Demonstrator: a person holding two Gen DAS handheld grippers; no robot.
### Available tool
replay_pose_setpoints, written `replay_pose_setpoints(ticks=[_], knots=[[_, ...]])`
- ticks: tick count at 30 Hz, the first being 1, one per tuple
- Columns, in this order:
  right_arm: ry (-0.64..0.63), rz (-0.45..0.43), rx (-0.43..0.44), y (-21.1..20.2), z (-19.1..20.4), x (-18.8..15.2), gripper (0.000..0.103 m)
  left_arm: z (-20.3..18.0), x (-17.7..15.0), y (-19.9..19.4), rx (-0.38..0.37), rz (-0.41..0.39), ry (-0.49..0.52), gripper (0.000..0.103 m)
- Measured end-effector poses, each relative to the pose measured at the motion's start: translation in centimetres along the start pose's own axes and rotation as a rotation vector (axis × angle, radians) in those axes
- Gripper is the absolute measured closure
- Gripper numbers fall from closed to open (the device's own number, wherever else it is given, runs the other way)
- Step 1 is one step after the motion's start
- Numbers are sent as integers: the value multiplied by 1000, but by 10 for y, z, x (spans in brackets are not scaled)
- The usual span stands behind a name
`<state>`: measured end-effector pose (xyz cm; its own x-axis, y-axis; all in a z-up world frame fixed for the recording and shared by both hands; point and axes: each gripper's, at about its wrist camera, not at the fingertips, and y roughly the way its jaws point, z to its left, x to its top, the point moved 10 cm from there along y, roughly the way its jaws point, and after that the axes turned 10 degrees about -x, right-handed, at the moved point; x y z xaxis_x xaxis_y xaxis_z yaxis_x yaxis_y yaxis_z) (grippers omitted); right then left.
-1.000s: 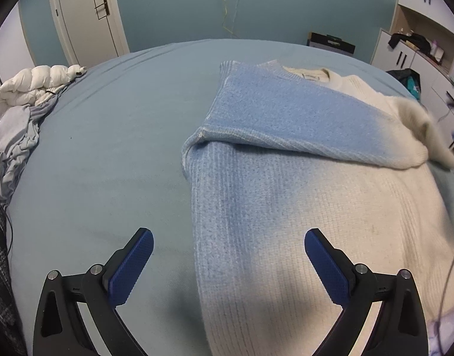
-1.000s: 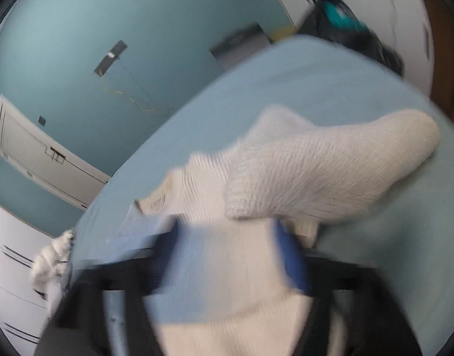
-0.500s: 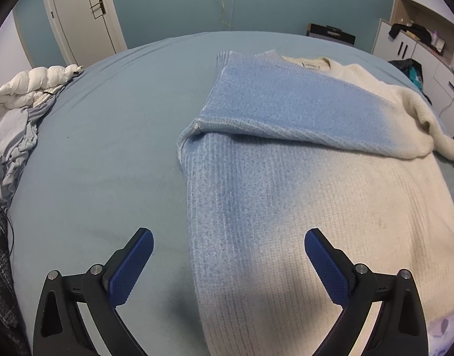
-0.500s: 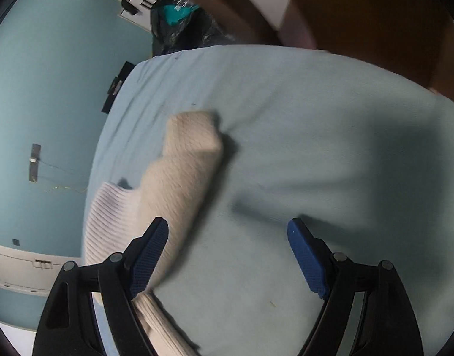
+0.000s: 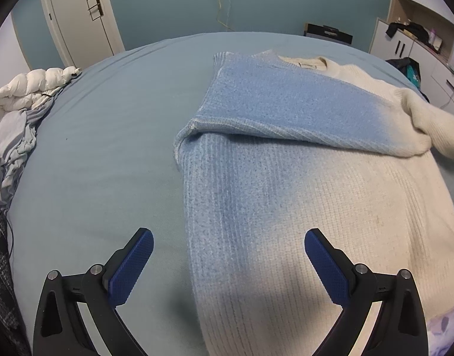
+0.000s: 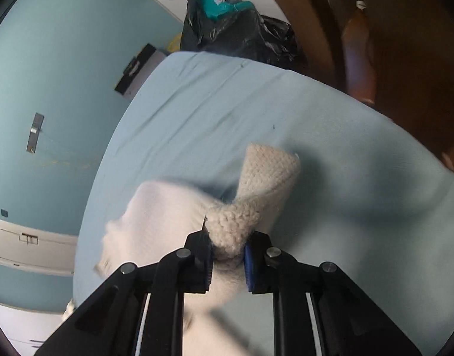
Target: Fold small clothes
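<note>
One sleeve folded in, the other just pinched

We see the knit sweater [image 5: 301, 207] lying flat on the bed [image 5: 93, 148], its blue left sleeve [image 5: 286, 106] already laid across the chest. Our left gripper [image 5: 228, 262] hangs wide open above the hem edge, holding nothing. Our right gripper [image 6: 227, 259] is pinched tight on the cream right sleeve [image 6: 256, 195], whose cuff sticks up past the jaws. We judge the fold is roughly a third done: this sleeve needs crossing over, then the body needs doubling up from the hem.
</note>
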<state>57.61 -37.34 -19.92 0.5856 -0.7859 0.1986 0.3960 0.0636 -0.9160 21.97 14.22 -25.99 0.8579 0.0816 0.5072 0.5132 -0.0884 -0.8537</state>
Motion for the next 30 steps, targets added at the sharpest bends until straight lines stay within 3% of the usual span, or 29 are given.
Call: replay_pose_setpoints(ticks=[1, 3, 4, 5, 6, 7, 10, 12, 13, 15, 17, 19, 21, 23, 24, 25, 26, 27, 28, 30], knots=[[1, 23, 2, -19, -3, -6, 88, -1, -1, -1, -3, 0, -2, 1], [82, 19, 39, -45, -13, -14, 72, -2, -2, -3, -6, 0, 0, 1], [144, -31, 74, -60, -28, -14, 51, -3, -2, -4, -6, -2, 3, 1], [162, -97, 91, -71, -34, -4, 23, -5, -3, -5, -6, -4, 5, 1], [138, -179, 81, -80, -37, 10, 10, -7, -3, -7, -8, -10, 10, 1], [68, -241, 8, -81, -43, 20, 1, -9, -2, -8, -9, -12, 12, 1], [-68, -302, -266, -64, -84, 12, 1, -14, -1, -14, -15, -30, 22, 1], [-81, -235, -268, -37, -110, -11, 1, -17, 0, -14, -14, -32, 28, 1], [-61, -155, -225, -15, -129, -28, 1, -17, 0, -13, -13, -30, 29, 1], [30, -44, -151, 18, -153, -55, 6, -19, -2, -10, -11, -20, 32, 1], [156, 59, -33, 47, -168, -80, 26, -20, -4, -6, -8, -9, 38, 1], [260, 144, 71, 77, -172, -94, 28, -21, -5, -4, -1, -3, 45, 1], [317, 126, 76, 93, -177, -94, 26, -21, -4, -4, -1, -4, 50, 1], [315, 77, 64, 90, -172, -88, 14, -19, -3, -5, -2, -8, 44, 1], [272, 32, 17, 89, -164, -79, 14, -18, -3, -4, -4, -7, 39, 1], [207, -2, -59, 89, -154, -77, 25, -17, -3, -2, -5, -2, 35, 1], [118, -37, -189, 88, -150, -73, 66, -16, -3, -2, -4, 1, 33, 1], [40, -46, -307, 89, -150, -71, 86, -14, -3, -1, -2, 3, 31, 1], [-10, -44, -373, 89, -146, -69, 89, -14, -4, -2, -2, 2, 29, 1], [-19, -64, -398, 75, -139, -60, 93, -12, -2, -4, -6, -5, 22, 1]])
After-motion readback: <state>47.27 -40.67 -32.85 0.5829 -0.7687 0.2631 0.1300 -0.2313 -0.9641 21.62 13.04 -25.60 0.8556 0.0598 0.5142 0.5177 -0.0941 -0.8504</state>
